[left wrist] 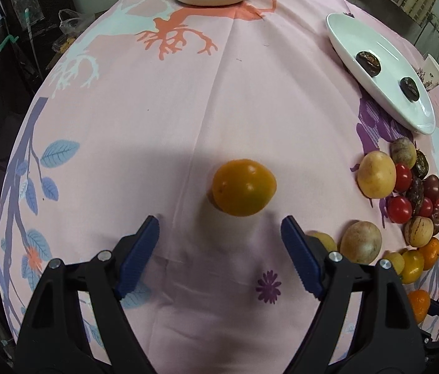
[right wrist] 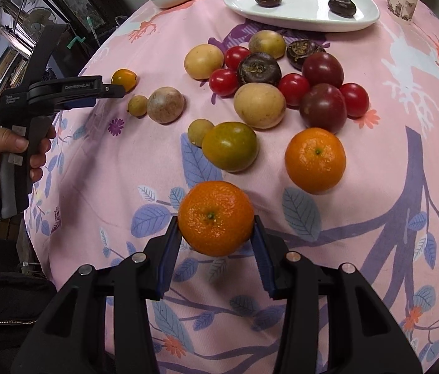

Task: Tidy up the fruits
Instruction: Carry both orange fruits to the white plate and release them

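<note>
Pink printed tablecloth, fruit pile mid-table, white plate at far edge. Right claw pinched on mandarin, nr front edge. Left claw wide open, empty; yellow tomato just ahead, centred btw tips.
</note>
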Motion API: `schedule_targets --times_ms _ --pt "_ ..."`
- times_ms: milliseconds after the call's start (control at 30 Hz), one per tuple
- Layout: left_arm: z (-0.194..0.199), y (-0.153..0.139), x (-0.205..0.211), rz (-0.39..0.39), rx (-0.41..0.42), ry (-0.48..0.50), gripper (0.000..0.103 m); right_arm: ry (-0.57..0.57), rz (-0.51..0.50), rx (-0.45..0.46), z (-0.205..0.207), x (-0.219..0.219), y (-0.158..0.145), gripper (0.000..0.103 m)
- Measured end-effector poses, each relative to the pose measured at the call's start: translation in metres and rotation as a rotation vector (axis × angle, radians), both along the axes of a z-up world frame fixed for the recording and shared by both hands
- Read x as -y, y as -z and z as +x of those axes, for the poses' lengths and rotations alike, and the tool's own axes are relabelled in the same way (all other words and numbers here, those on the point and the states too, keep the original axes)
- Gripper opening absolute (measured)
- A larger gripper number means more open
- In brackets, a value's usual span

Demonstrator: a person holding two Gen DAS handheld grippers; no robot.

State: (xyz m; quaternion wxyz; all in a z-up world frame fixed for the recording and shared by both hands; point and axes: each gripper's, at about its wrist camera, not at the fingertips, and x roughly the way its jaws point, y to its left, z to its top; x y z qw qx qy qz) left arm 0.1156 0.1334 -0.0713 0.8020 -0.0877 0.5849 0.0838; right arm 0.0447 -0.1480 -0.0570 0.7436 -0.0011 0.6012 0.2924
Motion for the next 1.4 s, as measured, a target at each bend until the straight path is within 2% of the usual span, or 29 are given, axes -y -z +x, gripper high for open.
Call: schedule_targets --times_ms 133,233,300,367,500,667,833,1100,1400 --pt "0.011 0.003 0.001 0.007 0.001 0.019 0.073 -0.011 0.0 -0.007 0.003 -0.003 0.001 0.045" --pt "0.02 0.007 0.005 -0.01 0.001 0.057 0.052 -0.024 0.0 -0.013 0.004 -0.006 0.002 0.045" --pt "0.025 0.01 0.008 -0.009 -0.005 0.074 0.042 -0.029 -0.001 -0.015 0.004 -0.007 0.002 0.045" --pt "0.027 0.009 0.011 0.003 -0.008 0.073 0.041 -0.034 -0.001 -0.014 0.005 -0.008 0.002 0.045" --pt "0.023 0.0 0.011 -0.076 0.02 0.041 0.041 -0.04 0.014 -0.006 0.006 -0.009 -0.004 0.045" --pt "0.021 -0.029 0.024 -0.131 0.082 0.072 0.041 -0.023 0.067 0.024 0.014 -0.004 -0.023 0.045" --pt "0.031 -0.057 0.033 -0.2 0.14 0.08 0.041 0.044 0.108 0.084 0.036 0.011 -0.047 0.045" --pt "0.053 -0.075 0.059 -0.218 0.18 0.14 0.041 0.153 0.123 0.19 0.088 0.039 -0.072 0.045" --pt "0.112 -0.075 0.108 -0.228 0.188 0.242 0.041 0.223 0.109 0.243 0.159 0.052 -0.068 0.045"
